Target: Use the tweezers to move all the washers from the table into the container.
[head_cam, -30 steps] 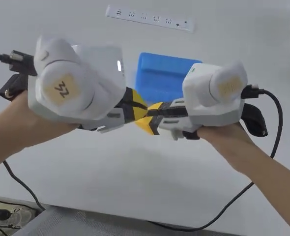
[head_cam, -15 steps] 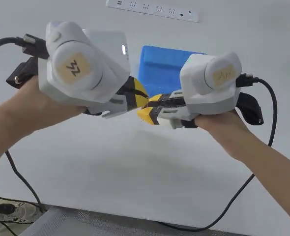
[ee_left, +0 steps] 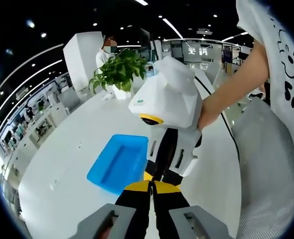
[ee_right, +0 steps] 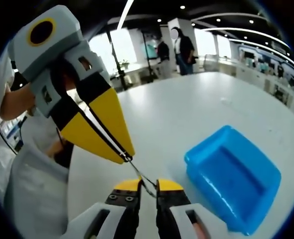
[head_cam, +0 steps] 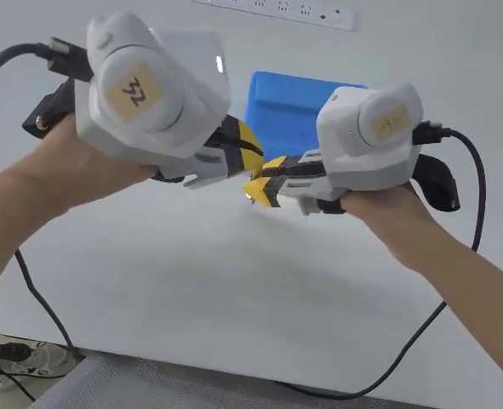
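My left gripper (ee_left: 152,185) has its jaws together, clamped on one end of the tweezers (ee_right: 139,174). The jaws of my right gripper (ee_right: 148,187) stand close on either side of the other end, and I cannot tell whether they pinch it. The tool is held in the air over the table (head_cam: 234,281), the blue container (head_cam: 290,111) lies bare, and I find no washer, so I judge that no transfer has begun.

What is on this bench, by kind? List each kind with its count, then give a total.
Grippers: 2, left gripper and right gripper
Tweezers: 1
Blue container: 1
Power strip: 1
Total: 5
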Action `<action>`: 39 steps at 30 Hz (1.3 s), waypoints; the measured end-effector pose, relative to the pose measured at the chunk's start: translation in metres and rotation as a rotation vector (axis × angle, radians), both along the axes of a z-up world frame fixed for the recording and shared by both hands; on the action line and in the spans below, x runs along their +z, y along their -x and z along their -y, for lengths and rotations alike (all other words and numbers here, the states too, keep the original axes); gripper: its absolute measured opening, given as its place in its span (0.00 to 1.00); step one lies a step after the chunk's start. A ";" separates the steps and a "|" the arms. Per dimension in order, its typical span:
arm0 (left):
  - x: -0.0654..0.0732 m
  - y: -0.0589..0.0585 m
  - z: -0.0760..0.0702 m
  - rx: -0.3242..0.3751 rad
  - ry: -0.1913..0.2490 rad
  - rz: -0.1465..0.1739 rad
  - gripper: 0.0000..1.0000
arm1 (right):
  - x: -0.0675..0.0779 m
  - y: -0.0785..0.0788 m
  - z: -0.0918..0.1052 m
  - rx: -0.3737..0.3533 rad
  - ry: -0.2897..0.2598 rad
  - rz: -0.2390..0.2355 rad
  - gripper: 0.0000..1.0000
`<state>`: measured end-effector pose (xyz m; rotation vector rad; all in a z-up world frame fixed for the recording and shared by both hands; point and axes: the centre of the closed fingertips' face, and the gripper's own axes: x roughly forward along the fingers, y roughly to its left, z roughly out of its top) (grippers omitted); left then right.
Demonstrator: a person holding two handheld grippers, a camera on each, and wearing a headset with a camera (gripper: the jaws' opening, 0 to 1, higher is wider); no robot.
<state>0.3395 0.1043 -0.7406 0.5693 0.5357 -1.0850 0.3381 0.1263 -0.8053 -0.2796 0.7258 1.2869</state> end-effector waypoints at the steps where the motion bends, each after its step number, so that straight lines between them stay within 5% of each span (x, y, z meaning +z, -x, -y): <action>1: 0.000 0.001 0.001 -0.005 0.000 -0.003 0.00 | 0.000 0.001 0.000 0.005 0.007 0.007 0.07; 3: -0.001 0.003 0.002 -0.011 -0.001 -0.006 0.00 | 0.000 0.001 0.001 0.029 0.032 0.048 0.07; 11: 0.000 0.003 0.003 -0.023 -0.014 0.003 0.00 | 0.002 -0.001 0.000 0.031 0.033 0.056 0.07; 27: -0.003 0.002 0.004 -0.029 -0.015 -0.003 0.00 | -0.003 -0.002 0.000 0.041 0.043 0.046 0.07; 32: -0.003 0.002 0.004 -0.021 -0.006 -0.003 0.00 | -0.003 -0.002 0.001 0.021 0.030 0.008 0.08; 39: -0.002 0.000 0.005 0.031 0.026 -0.011 0.00 | -0.004 -0.002 0.002 0.029 0.046 0.029 0.06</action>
